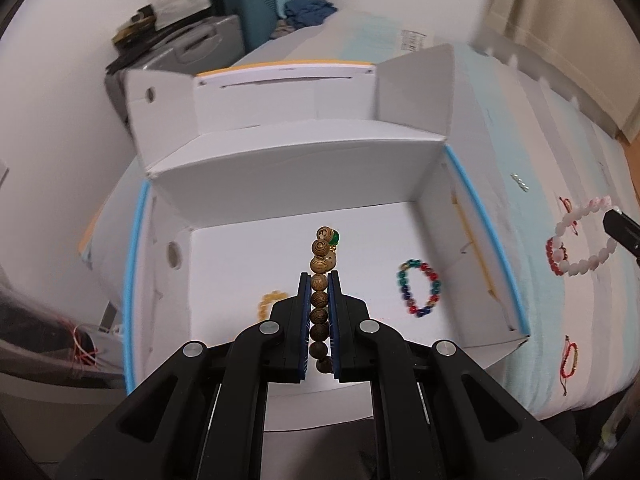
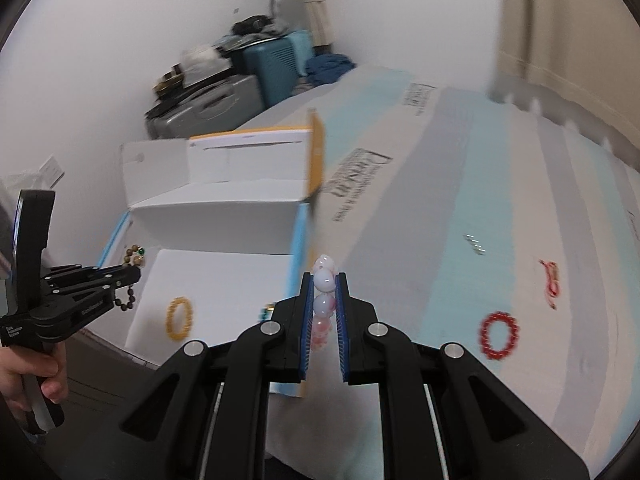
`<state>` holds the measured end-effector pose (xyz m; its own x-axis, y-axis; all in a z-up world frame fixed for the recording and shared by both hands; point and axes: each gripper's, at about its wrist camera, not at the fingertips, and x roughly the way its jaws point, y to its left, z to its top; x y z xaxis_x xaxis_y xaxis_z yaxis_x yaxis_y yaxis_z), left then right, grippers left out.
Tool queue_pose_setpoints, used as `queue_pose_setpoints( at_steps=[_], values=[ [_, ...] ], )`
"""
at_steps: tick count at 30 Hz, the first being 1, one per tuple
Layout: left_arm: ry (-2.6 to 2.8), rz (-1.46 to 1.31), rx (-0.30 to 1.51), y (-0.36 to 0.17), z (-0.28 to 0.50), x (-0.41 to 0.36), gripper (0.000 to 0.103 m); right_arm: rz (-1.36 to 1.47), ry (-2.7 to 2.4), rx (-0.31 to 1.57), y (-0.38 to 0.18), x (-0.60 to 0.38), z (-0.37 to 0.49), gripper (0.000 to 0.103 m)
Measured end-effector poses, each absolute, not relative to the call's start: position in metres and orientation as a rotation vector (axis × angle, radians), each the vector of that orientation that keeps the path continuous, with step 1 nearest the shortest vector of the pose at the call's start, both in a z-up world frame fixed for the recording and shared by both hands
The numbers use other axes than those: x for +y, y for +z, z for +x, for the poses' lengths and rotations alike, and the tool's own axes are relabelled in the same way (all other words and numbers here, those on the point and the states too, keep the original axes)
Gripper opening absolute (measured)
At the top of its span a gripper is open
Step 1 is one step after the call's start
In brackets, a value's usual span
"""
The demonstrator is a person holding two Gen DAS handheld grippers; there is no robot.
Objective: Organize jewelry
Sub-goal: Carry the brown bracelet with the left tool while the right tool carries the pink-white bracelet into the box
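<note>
Left wrist view: our left tongs [image 1: 319,280] are clamped on a wooden bead bracelet [image 1: 321,258] above the open white box [image 1: 304,176], where a multicoloured bracelet [image 1: 419,288] and a yellow bracelet [image 1: 269,301] lie on the bottom. Right wrist view: our right tongs [image 2: 324,280] are pinched on a pale pink bead bracelet [image 2: 323,292] over the bed [image 2: 460,208], beside the box; a red bracelet [image 2: 499,335] lies on the bed.

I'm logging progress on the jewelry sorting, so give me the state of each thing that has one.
Left claw: shut on wooden bracelet.
Right claw: shut on pink-white bracelet.
White box: open.
Multicolour bracelet: in box.
Yellow bracelet: in box.
Red bracelet: on bed.
</note>
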<state>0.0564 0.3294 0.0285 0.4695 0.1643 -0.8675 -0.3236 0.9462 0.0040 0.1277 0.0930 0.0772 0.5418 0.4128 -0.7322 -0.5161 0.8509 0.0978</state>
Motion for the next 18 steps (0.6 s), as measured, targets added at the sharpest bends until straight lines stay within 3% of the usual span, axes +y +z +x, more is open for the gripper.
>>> queue_pose_setpoints(
  at_steps=[9,18],
  values=[
    [0.355,-0.201,1.063,0.016,0.038,0.371,0.007,-0.187,0.635,0.885,0.052,0.166,0.116,0.01],
    [0.385,-0.263,1.15,-0.031,0.038,0.401,0.007,-0.215,0.635,1.035,0.002,0.202,0.127,0.01]
  ],
)
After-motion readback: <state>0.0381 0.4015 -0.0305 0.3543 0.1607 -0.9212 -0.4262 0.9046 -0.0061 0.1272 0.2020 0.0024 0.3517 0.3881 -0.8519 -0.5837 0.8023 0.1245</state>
